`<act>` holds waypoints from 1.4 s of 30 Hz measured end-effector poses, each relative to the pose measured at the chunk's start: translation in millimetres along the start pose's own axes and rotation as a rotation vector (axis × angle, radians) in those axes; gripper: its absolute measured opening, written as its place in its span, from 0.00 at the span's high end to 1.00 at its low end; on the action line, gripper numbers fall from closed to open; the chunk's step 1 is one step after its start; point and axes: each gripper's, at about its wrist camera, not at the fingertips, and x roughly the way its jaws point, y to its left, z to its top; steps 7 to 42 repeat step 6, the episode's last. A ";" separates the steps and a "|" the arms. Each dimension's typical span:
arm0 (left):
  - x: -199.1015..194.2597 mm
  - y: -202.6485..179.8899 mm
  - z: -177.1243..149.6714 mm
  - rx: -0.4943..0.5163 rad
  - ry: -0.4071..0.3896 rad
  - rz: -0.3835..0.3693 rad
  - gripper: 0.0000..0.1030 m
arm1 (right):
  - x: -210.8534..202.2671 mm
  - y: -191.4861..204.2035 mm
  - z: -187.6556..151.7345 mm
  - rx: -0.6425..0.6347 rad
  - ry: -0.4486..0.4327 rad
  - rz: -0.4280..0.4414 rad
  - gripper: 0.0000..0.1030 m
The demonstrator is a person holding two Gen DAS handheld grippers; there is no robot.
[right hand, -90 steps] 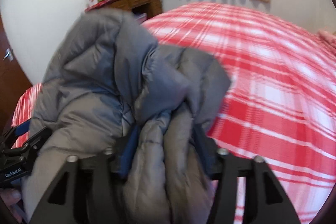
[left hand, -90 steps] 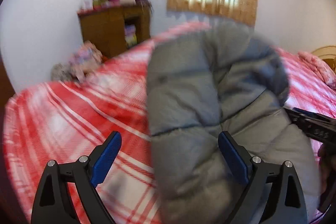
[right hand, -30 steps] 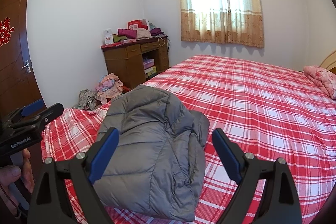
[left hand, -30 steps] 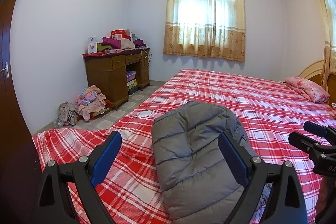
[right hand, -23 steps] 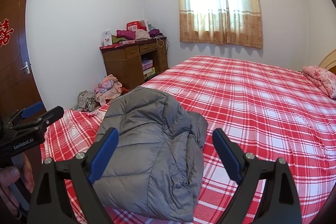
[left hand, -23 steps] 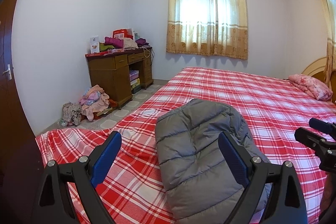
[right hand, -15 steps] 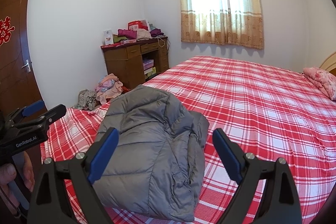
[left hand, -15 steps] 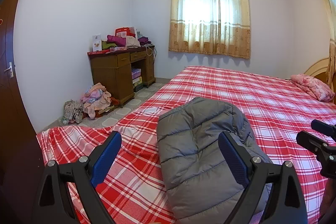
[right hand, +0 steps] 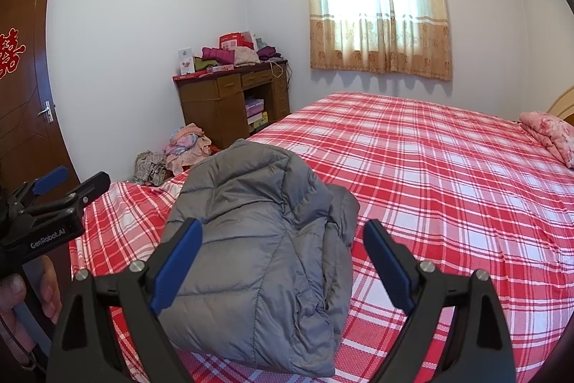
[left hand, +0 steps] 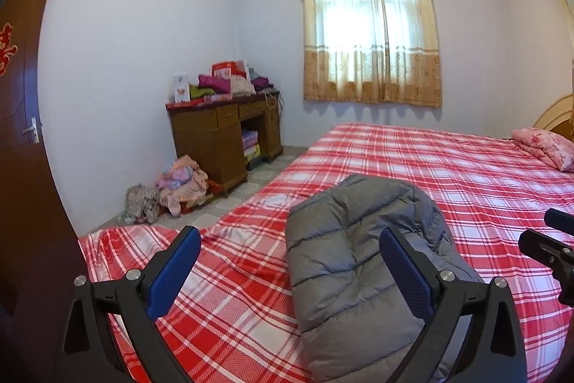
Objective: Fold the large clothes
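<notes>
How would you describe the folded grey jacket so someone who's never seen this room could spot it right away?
Start at the big bed with the red and white plaid sheet that fills most of the room. On its near corner, toward the brown wooden door, lies the grey quilted puffer jacket, folded into a thick bundle. It is the only grey, puffy thing on the bed; the pink floral pillow lies at the far end.

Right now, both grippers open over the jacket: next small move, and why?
Probably tidy the loose edge. The grey puffer jacket lies folded on the plaid bedspread, both grippers free. The right gripper could tuck in the rumpled flap on the jacket's right side, the left gripper steadying the bundle.
</notes>
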 end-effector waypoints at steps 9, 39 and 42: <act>1.4 -5.9 -0.6 0.023 0.002 -0.014 0.03 | 1.6 -4.1 -3.6 0.010 0.010 -0.001 0.10; 1.4 -5.9 -0.6 0.023 0.002 -0.014 0.03 | 1.6 -4.1 -3.6 0.010 0.010 -0.001 0.10; 1.4 -5.9 -0.6 0.023 0.002 -0.014 0.03 | 1.6 -4.1 -3.6 0.010 0.010 -0.001 0.10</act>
